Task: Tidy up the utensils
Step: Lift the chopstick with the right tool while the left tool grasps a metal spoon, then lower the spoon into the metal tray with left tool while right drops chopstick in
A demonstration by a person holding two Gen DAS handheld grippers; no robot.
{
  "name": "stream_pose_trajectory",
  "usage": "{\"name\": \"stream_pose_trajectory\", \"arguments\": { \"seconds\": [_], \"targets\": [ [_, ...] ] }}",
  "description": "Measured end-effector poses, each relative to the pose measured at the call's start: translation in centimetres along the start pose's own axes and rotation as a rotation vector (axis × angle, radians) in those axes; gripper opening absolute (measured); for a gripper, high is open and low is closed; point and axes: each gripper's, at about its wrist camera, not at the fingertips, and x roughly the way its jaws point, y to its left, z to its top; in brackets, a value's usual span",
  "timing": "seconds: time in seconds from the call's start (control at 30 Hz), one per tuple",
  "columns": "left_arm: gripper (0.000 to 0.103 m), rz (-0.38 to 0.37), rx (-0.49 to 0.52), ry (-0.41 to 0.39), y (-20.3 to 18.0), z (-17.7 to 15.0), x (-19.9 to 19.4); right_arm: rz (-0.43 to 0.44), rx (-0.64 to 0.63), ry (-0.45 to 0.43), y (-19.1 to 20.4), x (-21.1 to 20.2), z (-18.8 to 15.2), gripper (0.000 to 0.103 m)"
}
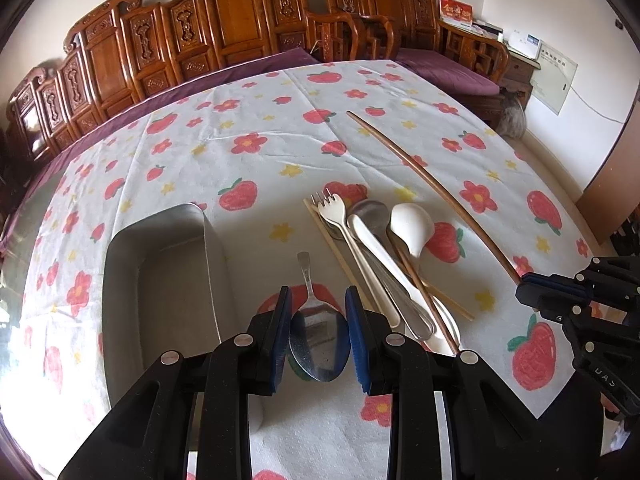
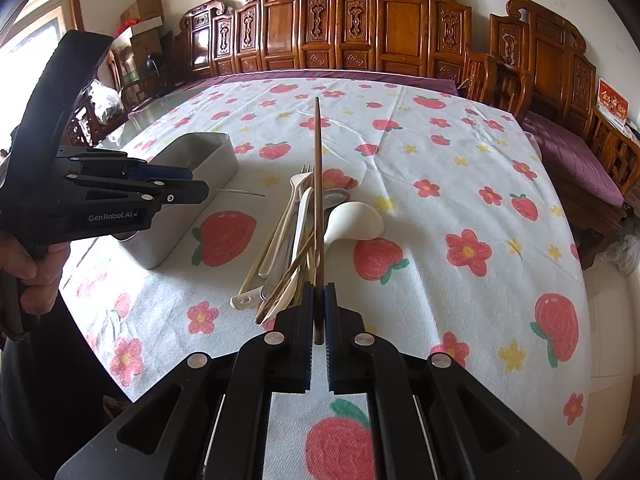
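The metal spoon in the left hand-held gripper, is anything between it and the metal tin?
Nothing visible is. The metal spoon sits between the left hand-held gripper pads, and the open metal tin lies directly to its left, with only bare tablecloth between. The utensil pile lies on the other side.

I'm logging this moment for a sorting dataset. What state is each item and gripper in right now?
Left gripper: shut on metal spoon, held by the bowl, handle pointing forward.
Right gripper: shut on dark wooden chopstick, pointing forward over the pile.
Metal tray: open; no utensils visible inside.
Utensil pile: loose, overlapping on the tablecloth.
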Motion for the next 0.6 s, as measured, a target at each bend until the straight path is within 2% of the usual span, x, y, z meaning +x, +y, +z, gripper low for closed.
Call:
{"name": "stream_pose_trajectory", "arguments": {
  "seconds": [0.27, 0.6],
  "targets": [
    [0.025, 0.008, -0.009, -0.049, 1.1, 0.8, -2.6, 0.008, 0.002, -0.013, 0.6, -0.8, 0.5, 0.006],
    [0.025, 0.043, -0.046, -0.128, 5.6, 0.2, -6.7, 0.038, -0.039, -0.006, 4.5, -0.2, 1.6, 0.006]
  ]
}}
